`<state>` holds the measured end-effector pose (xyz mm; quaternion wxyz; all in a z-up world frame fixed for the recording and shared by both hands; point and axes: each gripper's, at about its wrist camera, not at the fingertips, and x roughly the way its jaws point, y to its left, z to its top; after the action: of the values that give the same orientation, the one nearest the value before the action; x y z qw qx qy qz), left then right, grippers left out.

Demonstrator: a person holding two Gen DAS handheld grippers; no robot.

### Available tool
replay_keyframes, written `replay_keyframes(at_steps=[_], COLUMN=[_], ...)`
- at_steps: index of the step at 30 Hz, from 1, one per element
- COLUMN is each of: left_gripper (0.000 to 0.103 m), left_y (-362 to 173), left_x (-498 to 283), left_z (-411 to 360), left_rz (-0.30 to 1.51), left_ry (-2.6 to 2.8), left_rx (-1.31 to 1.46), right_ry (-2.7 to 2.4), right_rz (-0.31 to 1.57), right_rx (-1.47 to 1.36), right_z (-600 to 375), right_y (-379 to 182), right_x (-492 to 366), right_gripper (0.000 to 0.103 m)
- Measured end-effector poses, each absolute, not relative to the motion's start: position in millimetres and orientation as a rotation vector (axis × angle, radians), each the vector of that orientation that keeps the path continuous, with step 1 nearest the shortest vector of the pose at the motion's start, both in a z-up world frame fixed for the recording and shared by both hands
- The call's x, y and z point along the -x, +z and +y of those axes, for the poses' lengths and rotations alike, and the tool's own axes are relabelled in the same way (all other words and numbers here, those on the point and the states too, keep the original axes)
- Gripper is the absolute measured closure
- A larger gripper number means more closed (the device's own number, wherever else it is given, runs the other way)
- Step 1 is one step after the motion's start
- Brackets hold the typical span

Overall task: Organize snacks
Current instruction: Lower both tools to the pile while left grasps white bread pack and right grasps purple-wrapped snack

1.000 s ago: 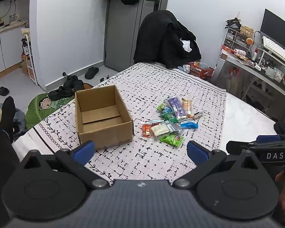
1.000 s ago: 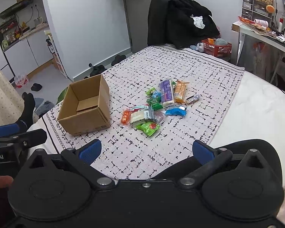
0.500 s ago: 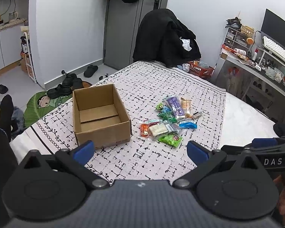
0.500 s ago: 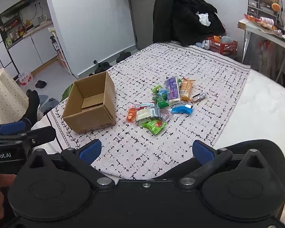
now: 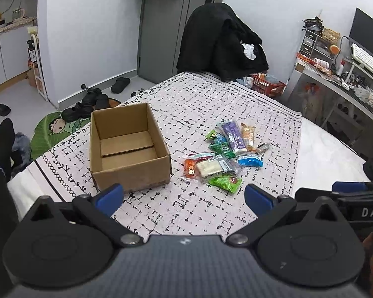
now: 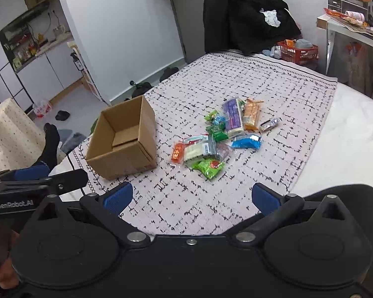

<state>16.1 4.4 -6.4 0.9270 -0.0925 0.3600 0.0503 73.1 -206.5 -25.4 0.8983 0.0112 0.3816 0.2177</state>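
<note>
Lying mid-frame on the patterned bed cover (image 5: 211,104), the snack packets (image 5: 223,154) cluster right of the open cardboard box (image 5: 126,149); purple packet (image 5: 232,134) pointing up-frame; left tongs (image 5: 184,195) and right tongs (image 6: 191,195) both released, nothing between

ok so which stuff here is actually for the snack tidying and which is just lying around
For the job:
- open brown cardboard box, nothing inside
- pile of colourful wrapped snack packets beside it
- left claw and right claw, both open

Just lying about:
- black coat on the chair
- red plastic basket
- black shoes on the floor
</note>
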Motion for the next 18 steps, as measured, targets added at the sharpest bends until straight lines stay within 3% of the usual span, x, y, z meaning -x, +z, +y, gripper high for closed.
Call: replay_keyframes(at_steps=[12, 18], left_gripper=[0.003, 0.014], left_y=[-29, -52], left_x=[-54, -79], left_z=[5, 2], left_rz=[0.740, 0.777], left_ry=[0.115, 0.099], left_rx=[0.288, 0.323], right_ry=[0.468, 0.463], right_rz=[0.827, 0.873], right_rx=[-0.081, -0.131], right_z=[-215, -221], right_y=[-45, -67], right_x=[-119, -147], right_gripper=[0.001, 0.004])
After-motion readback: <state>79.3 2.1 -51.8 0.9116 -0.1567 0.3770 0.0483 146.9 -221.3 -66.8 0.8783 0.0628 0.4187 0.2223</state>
